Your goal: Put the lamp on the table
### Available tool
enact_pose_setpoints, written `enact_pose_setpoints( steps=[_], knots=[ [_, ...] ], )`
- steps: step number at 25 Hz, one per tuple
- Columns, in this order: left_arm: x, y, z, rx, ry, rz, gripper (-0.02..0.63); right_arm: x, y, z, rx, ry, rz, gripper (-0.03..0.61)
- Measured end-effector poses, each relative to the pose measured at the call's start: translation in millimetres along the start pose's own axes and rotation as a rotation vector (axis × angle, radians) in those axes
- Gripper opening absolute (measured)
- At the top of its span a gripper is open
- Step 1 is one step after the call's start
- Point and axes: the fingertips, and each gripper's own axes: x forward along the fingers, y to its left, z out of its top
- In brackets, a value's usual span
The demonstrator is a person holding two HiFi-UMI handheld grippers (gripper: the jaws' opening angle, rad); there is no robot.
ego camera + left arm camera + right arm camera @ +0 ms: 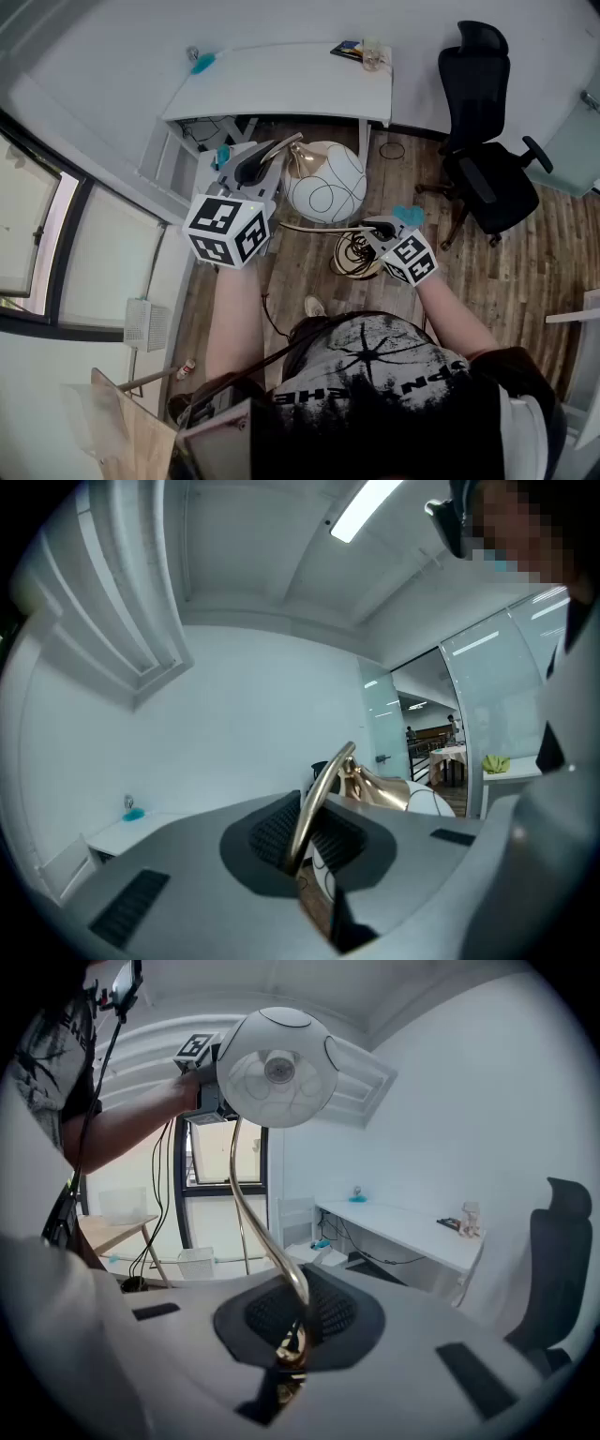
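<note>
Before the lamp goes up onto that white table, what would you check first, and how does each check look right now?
1. Left hand-held gripper shut on the gold stem of the lamp: ok.
2. Right hand-held gripper shut on the stem near the base: ok.
3. Middle of the table bare, with small things only at its ends: ok.
4. Office chair off to the right, out of the path: ok.
5. Base lifted off the floor: cannot tell.
</note>
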Motion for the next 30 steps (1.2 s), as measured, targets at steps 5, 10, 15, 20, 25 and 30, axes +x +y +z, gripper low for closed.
enact_pose_setpoints(
  steps=[5, 10, 15, 20, 25, 30],
  knots=[
    [0, -1, 2, 0.004, -0.003, 0.001, 0.029, -2, 0, 2, -0.001, -0.004, 0.0, 0.017],
    [0, -2, 3, 0.002, -0.002, -0.003, 0.029, -3, 0, 3, 0.003, -0.002, -0.002, 0.017],
    [-1, -4, 8, 0.01, -0.003, -0.007, 0.029, -4, 2, 6, 0.009, -0.006, -0.008, 0.017],
    [-1, -15, 8, 0.016, -0.008, -0.007, 0.029, -12, -2, 1, 0.0, -0.017, -0.019, 0.017],
    [-3, -20, 10, 0.017, -0.01, 0.0, 0.029, -15, -3, 2, -0.009, -0.024, -0.019, 0.017],
    [-3, -29, 8, 0.025, -0.012, 0.006, 0.029, -19, -5, -3, -0.014, -0.034, -0.017, 0.017]
  ],
)
